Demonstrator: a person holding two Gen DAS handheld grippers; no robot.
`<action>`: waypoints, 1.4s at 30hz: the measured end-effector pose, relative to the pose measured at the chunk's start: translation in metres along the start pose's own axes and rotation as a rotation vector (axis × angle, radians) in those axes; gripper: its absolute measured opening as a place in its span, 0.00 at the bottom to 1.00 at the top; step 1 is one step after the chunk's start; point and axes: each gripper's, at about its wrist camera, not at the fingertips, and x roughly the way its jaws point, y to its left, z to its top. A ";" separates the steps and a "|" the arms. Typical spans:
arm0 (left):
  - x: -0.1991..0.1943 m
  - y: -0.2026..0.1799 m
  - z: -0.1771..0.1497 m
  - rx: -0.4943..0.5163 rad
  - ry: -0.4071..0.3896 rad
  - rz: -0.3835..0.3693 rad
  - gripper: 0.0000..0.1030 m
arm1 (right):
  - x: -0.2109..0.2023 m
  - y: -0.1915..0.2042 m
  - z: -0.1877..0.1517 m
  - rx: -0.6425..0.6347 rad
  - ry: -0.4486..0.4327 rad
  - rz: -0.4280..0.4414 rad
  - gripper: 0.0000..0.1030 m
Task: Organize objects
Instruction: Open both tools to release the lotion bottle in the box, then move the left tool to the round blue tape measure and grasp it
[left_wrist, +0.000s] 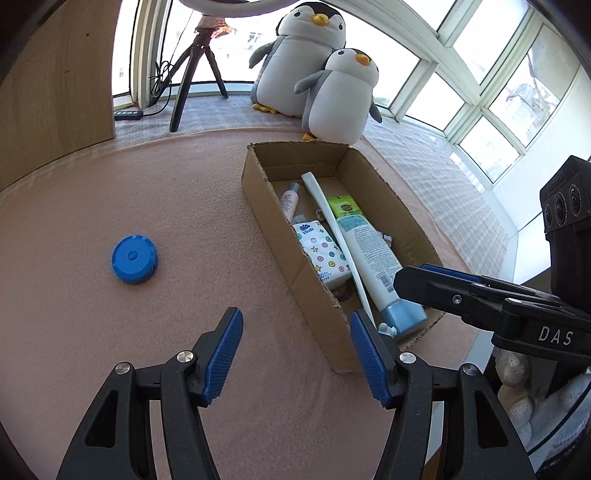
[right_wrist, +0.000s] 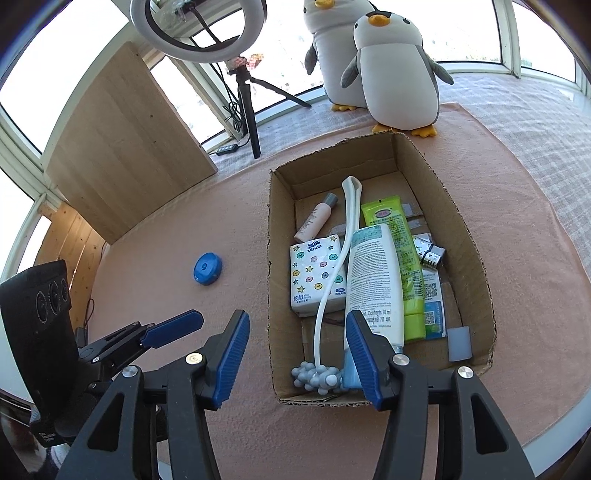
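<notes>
Pink cloth covers the desk (right_wrist: 155, 258), where a cardboard box (right_wrist: 476, 266) runs lengthwise toward the window-side edge, its white lotion tube (right_wrist: 373, 284) and long white massager (right_wrist: 334, 273) lying along that axis, caps and beads nearest. A blue round tape measure (left_wrist: 135, 264) lies flat left of the box. Left tool (left_wrist: 295, 354) and right tool (right_wrist: 297, 358) both gape, empty.

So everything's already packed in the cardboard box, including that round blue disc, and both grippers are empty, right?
Not quite: the round blue disc lies on the pink mat, outside the cardboard box, as the right wrist view shows. The left gripper and right gripper are indeed empty.
</notes>
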 end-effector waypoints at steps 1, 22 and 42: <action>-0.001 0.008 -0.001 -0.010 -0.002 0.011 0.64 | 0.000 0.003 -0.001 -0.002 0.002 0.003 0.50; 0.026 0.129 0.021 -0.185 0.034 0.153 0.69 | 0.026 0.064 -0.041 -0.081 0.100 0.006 0.53; 0.071 0.136 0.042 -0.129 0.056 0.261 0.56 | 0.018 0.056 -0.056 -0.019 0.109 -0.022 0.53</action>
